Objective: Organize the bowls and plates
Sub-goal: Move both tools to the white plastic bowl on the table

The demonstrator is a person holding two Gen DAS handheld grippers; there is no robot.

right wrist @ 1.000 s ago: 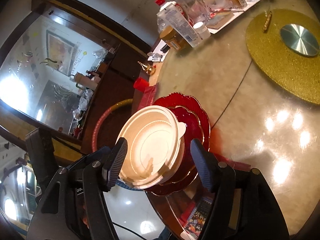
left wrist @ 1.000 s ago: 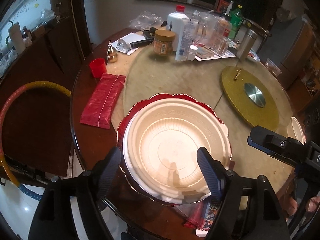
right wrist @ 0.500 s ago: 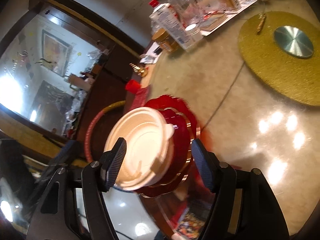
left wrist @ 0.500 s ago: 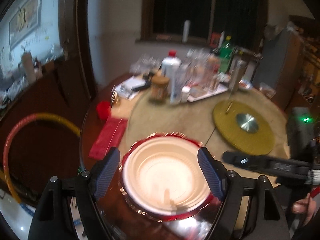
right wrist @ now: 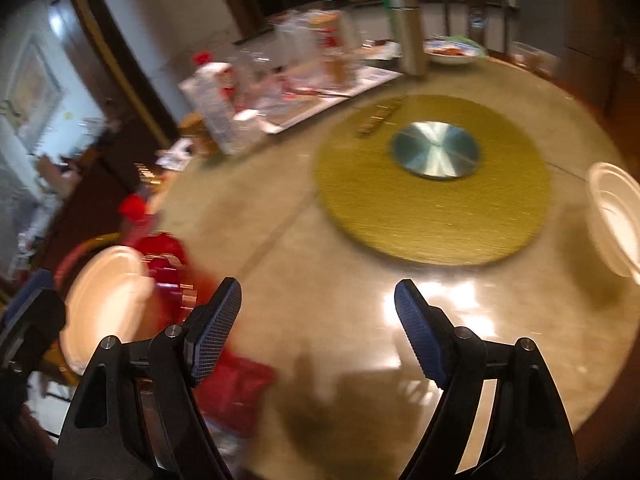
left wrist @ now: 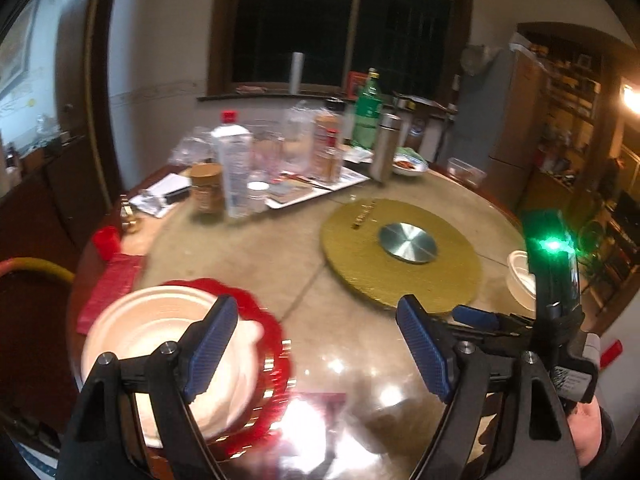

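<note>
While both sets of jaws stand wide with nothing between them, the left gripper (left wrist: 316, 344) hangs over the near edge of the round table (left wrist: 248, 256), and the right gripper (right wrist: 318, 332) hovers over bare tabletop on the near side of the gold turntable (right wrist: 432, 216). The right jaws have just been opening further, still empty.

One white bowl (left wrist: 160, 360) sits nested on the red scalloped plates (left wrist: 268, 320), to the near left of the turntable, partly behind the left gripper's left finger. A second white bowl (right wrist: 616, 220) sits alone, just off the turntable's right edge.

Both bowls look like thin disposable ware, so I judge them light, a little flexible and easy to crush or send sliding on the glossy top. The rim is the sensible place to pinch, lightly, one finger inside and one outside. The red plates look glassy, stiffer and breakable.

Compared with a second ago, both cameras have swung right: the stacked bowl no longer lies centred between either pair of fingers, and the lone bowl has come into the right wrist view.
</note>
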